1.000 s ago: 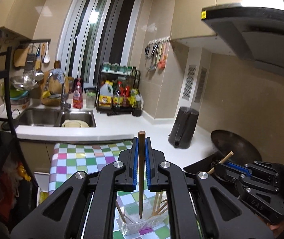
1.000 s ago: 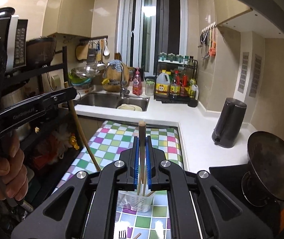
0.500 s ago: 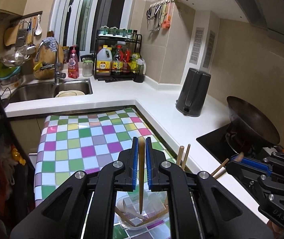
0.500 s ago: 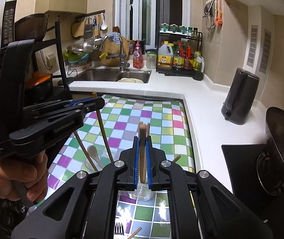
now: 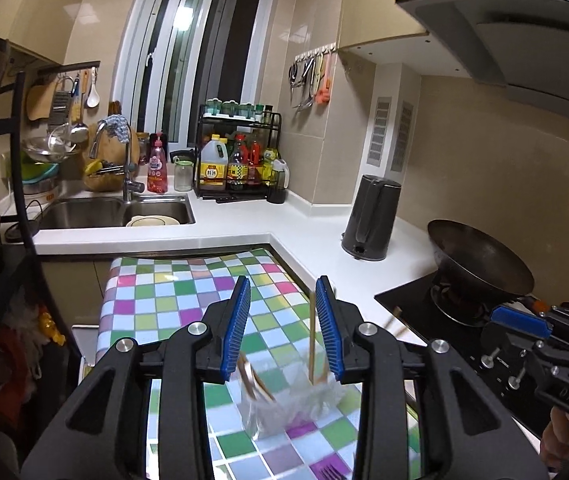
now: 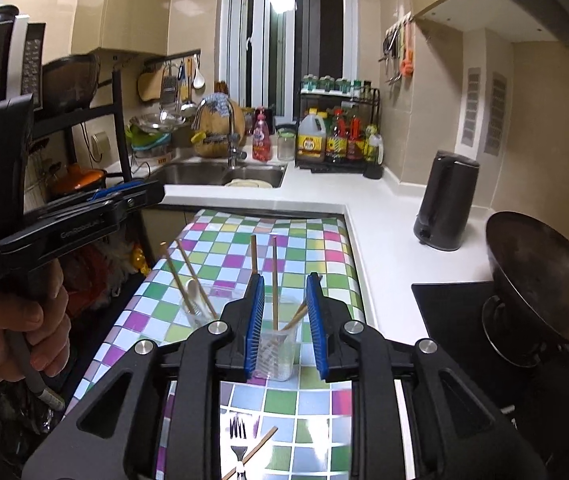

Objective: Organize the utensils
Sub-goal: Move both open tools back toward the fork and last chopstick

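A white L-shaped counter point(image 6: 384, 216) is wrapping around the kitchen, carrying a double sink point(image 6: 220, 174), a rack of sauce bottles point(image 6: 338, 136) and a dark kettle point(image 6: 444, 204), with a black wok point(image 6: 540, 276) sitting on the hob at the right. Nearer the cameras, a table under a checkered cloth point(image 6: 304, 240) is holding the task's things.

On that cloth two clear plastic cups are standing just beside each other. The cup on the right point(image 6: 276, 354) is holding wooden chopsticks point(image 6: 274, 280), some upright and some leaning on the rim. The cup on the left point(image 6: 200, 312) is holding two slanted chopsticks and a pale spoon point(image 6: 192, 290). In front of the cups, at the lower edge of the right wrist view, a fork point(image 6: 238, 444) and a loose chopstick point(image 6: 254, 452) are lying crossed on the cloth.

The right gripper point(image 6: 283, 312) is hovering over the right cup with its jaws opening; an upright chopstick is standing in the gap, and the blue pads are not pressing on it.

The left gripper point(image 5: 282, 328), gripped by the person's hand point(image 6: 12, 332), is also opening its jaws. In its own view, blurred by motion, a chopstick point(image 5: 311, 340) is standing close to the right pad with a cup point(image 5: 284, 404) below; nothing is being clamped
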The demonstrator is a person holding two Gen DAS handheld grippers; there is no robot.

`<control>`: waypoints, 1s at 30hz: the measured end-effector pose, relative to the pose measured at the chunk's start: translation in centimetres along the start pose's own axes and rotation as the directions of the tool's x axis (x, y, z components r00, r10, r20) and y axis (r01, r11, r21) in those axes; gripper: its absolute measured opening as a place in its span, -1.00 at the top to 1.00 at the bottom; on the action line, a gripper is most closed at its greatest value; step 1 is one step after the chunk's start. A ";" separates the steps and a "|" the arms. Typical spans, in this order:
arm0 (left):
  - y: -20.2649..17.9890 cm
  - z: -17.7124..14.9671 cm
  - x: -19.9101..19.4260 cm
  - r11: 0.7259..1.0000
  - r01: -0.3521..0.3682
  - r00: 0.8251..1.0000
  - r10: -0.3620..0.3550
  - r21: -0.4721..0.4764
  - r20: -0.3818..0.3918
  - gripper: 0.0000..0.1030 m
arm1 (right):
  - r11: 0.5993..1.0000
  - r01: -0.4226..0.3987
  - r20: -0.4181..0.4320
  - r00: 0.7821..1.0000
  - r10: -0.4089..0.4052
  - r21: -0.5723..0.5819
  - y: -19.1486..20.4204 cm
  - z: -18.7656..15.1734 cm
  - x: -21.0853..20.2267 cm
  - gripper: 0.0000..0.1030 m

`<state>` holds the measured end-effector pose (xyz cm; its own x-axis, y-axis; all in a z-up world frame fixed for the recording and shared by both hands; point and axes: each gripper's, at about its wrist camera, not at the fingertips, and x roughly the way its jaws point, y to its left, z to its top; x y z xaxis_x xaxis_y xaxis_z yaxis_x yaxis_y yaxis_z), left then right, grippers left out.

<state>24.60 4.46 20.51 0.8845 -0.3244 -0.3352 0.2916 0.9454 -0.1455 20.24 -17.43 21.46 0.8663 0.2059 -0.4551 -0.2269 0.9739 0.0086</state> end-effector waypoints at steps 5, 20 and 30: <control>-1.0 -5.9 -4.0 1.000 0.013 1.000 -0.013 0.006 -0.016 0.40 | 1.000 0.010 0.034 0.999 -0.011 0.013 1.0 -6.1 -3.6 0.56; -4.0 -26.1 -6.7 0.998 -0.051 0.947 0.034 -0.045 -0.320 0.61 | 0.993 0.035 -0.265 0.964 -0.005 0.109 3.1 -26.2 -0.1 0.56; -7.3 -29.4 -6.2 1.000 -0.012 0.913 0.013 0.004 -0.409 0.60 | 0.999 0.011 -0.327 0.945 0.007 0.053 4.0 -27.4 1.5 0.42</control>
<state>6.26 -1.36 -3.69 0.6622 -0.2966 -0.6881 0.2823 0.9494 -0.1375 8.46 -15.81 -3.63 0.6716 0.1700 -0.7212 -0.1934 0.9798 0.0509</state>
